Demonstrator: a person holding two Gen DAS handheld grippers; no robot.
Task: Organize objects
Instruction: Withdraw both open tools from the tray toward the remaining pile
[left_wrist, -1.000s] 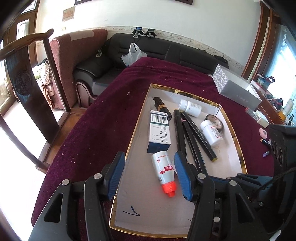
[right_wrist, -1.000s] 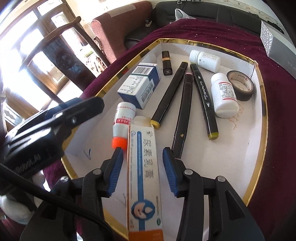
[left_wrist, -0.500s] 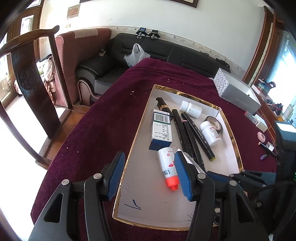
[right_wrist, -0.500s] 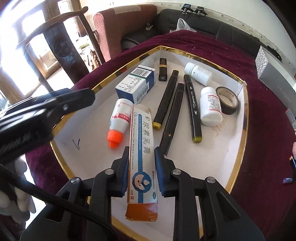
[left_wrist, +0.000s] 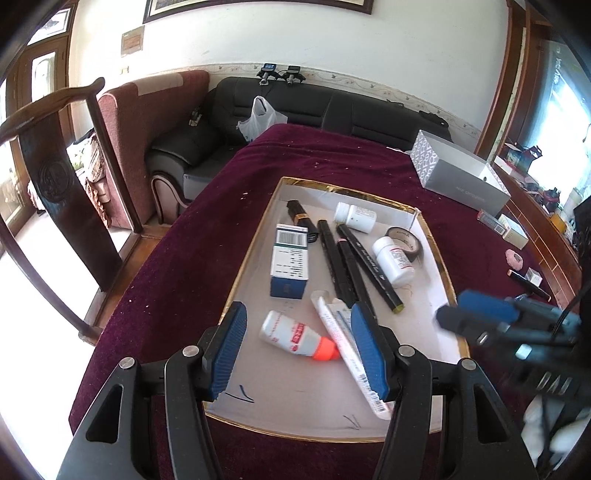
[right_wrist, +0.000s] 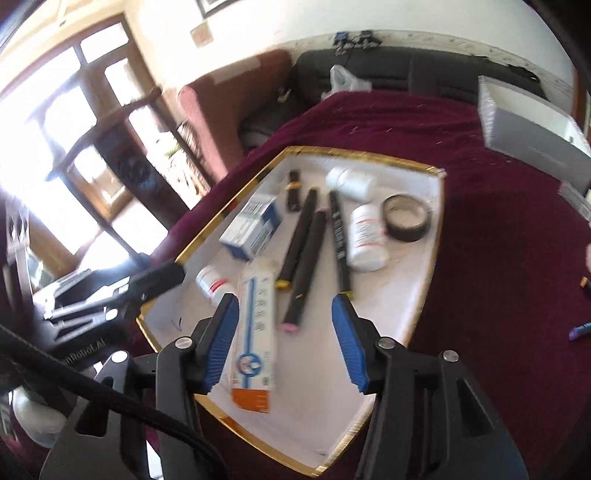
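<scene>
Carton (right_wrist: 255, 334) lies flat in the tray (right_wrist: 437, 236) beside the bottle (left_wrist: 295, 334), free of the opening right gripper (right_wrist: 284, 339); left gripper (left_wrist: 297, 354) hovers, opening, empty.

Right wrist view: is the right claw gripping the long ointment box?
No: the right claw is opening, and the ointment box lies flat in the tray with neither pad pressing on it.

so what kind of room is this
Most likely a home living room: a black sofa runs along the wall, an armchair sits beside it, and a table under a maroon cloth holds a tray of household items.
</scene>
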